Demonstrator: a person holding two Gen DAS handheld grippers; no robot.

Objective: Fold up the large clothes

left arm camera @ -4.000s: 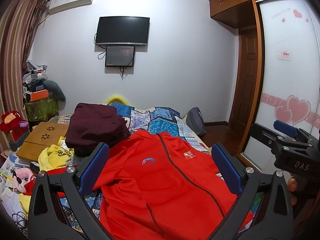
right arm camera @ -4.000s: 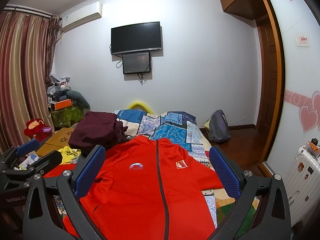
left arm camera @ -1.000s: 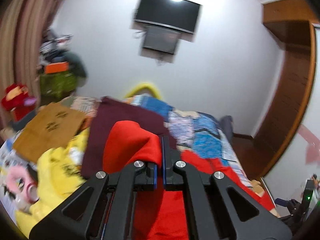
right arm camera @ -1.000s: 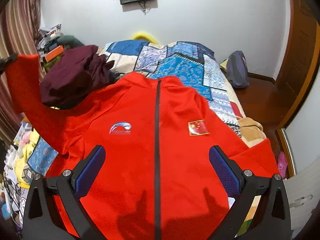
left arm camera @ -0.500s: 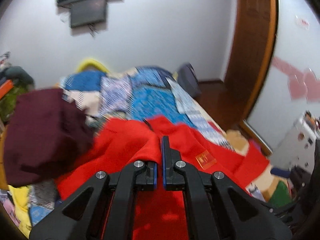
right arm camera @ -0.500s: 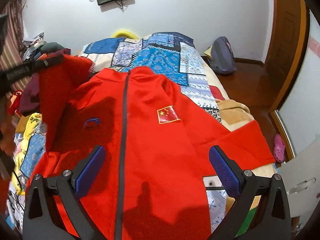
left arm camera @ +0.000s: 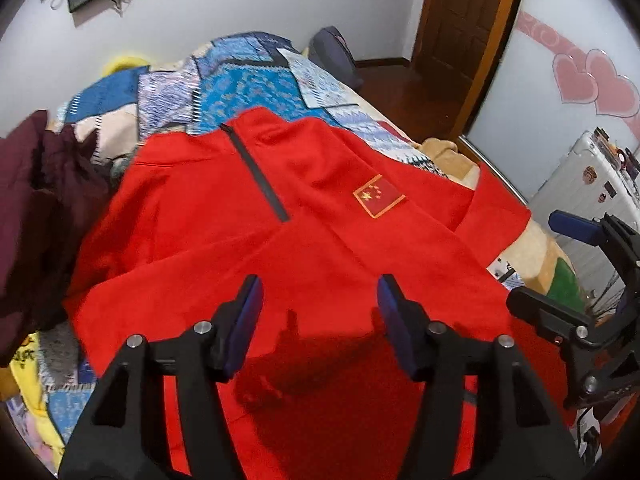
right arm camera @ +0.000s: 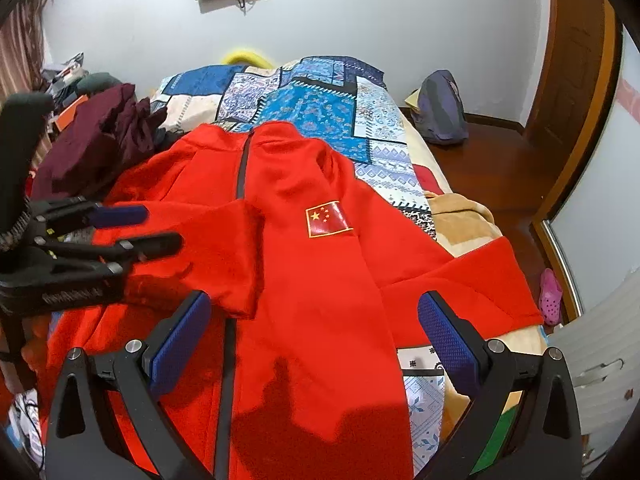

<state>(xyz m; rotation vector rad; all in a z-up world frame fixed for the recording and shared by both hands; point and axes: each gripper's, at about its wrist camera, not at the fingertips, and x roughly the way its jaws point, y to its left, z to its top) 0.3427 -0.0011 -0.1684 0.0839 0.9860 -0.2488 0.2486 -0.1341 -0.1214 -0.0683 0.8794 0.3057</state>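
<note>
Left wrist: left tongs (left arm camera: 320, 312) just opened, sleeve dropped on red jacket (left arm camera: 320, 240); right tongs (right arm camera: 316, 332) released.

One red jacket (right arm camera: 320, 280) – one maroon garment (right arm camera: 96, 148) – two claws: left claw (left arm camera: 320, 316), right claw (right arm camera: 312, 340).

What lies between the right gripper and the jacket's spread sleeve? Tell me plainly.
Nothing visible does. The right gripper hangs open above the jacket. The spread sleeve lies flat and uncovered on the bed, just beyond the gripper's right finger, with no other cloth or tool over it.
</note>
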